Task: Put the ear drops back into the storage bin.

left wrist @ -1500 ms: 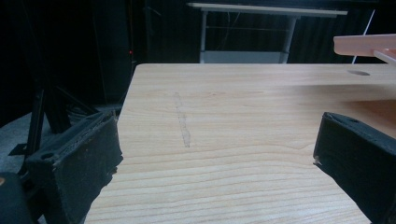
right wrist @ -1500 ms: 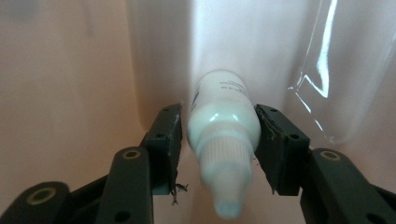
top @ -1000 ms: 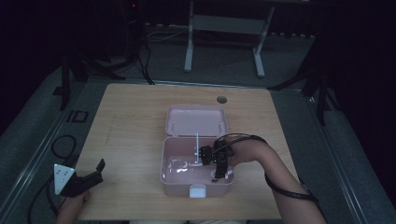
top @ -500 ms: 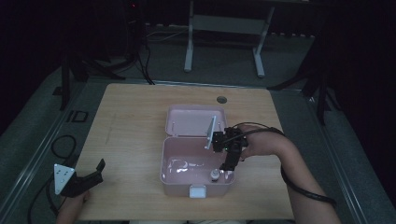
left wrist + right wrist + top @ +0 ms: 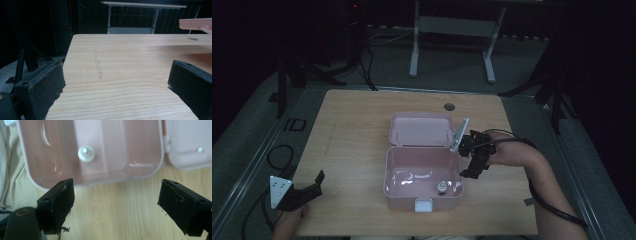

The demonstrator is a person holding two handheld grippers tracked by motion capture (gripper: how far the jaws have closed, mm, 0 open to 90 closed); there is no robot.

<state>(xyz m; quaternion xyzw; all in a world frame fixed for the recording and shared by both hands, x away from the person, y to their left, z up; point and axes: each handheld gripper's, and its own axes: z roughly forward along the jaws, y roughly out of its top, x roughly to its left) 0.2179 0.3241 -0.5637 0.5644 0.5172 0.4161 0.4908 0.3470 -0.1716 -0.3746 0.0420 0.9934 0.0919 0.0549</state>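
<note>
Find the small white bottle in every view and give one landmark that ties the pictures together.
High view: the small white bottle stands inside the pink box, near its front wall, right of centre.
Left gripper view: not in the picture; bare tabletop lies ahead, with the box's raised lid at top right.
Right gripper view: the bottle is seen from above, upper left of centre.
Shared landmark: the pink box.

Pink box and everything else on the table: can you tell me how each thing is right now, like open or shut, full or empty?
Pink box: open, lid swung back flat on the table.
Small white bottle: standing upright inside the box, near its front.
Right gripper: open, holding nothing, beside the box's right edge.
Left gripper: open, empty, near the table's front left corner.
Table: bare wood around the box.
</note>
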